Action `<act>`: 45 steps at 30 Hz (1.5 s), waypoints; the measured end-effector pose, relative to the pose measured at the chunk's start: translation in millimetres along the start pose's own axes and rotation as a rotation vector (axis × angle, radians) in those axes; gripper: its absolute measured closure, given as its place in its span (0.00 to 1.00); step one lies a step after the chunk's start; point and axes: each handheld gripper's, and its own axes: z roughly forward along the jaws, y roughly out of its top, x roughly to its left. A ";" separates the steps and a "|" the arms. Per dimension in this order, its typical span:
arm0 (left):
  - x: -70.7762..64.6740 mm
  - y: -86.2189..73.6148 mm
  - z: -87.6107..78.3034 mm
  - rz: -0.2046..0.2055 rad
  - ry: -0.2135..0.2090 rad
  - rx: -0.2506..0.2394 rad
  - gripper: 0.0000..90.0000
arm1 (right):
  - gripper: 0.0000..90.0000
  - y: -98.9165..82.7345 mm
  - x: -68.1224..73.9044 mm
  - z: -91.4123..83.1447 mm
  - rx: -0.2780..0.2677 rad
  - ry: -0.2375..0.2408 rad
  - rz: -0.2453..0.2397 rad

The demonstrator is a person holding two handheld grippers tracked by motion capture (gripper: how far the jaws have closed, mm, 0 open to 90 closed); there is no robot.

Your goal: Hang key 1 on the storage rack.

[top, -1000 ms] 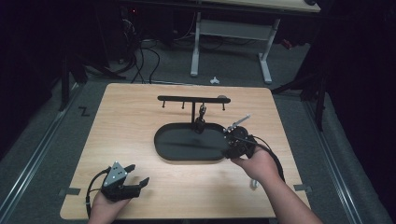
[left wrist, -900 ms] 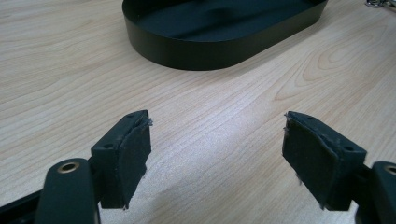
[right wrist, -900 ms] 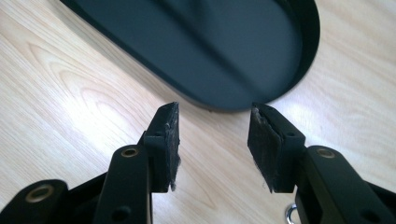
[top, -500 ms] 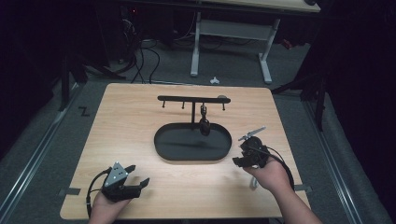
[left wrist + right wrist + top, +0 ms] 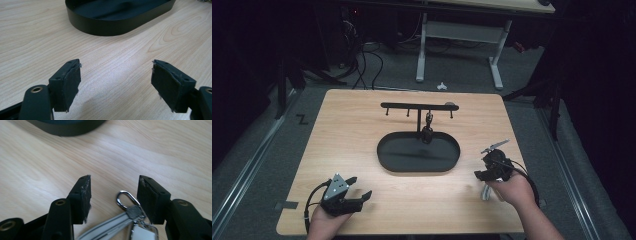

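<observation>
A black rack (image 5: 418,106) with hooks stands behind a black oval tray (image 5: 387,156). A small dark item (image 5: 427,133) hangs from one hook over the tray. My right gripper (image 5: 484,172) is low over the wood to the right of the tray. Its jaws have just been opening and stand open (image 5: 113,185). A silver clip (image 5: 124,198) on a grey and white strap (image 5: 110,226) lies on the table between them, close to the right pad (image 5: 147,196), not squeezed. My left gripper (image 5: 360,187) rests at the near left, open and empty (image 5: 116,75), facing the tray (image 5: 105,23).
The strap's end (image 5: 486,192) pokes out under the right hand near the table's front edge. Bare wood (image 5: 352,130) surrounds the tray. Cables and the legs of another desk (image 5: 419,55) stand on the floor beyond the table's far edge.
The right gripper has drawn away from the rack and tray, moving right, toward the near edge and lower. The dark item stays on its hook. The left gripper has not moved.
</observation>
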 end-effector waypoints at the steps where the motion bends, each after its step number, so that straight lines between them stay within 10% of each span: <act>1: 0.0 -0.1 0.1 0.000 0.000 0.000 0.27 | 0.51 -1.8 -4.4 3.1 0.011 -0.013 0.007; 13: 0.5 -0.7 0.6 0.000 -0.002 0.004 0.27 | 0.61 -21.5 -33.2 17.5 0.064 0.010 0.129; 30: -1.8 0.3 0.8 0.007 -0.009 0.004 0.27 | 0.73 -57.8 6.6 -13.5 0.074 0.030 0.056; 45: -2.4 -0.5 2.1 0.006 -0.012 0.010 0.27 | 0.91 -89.6 -3.9 -20.4 0.088 0.035 0.100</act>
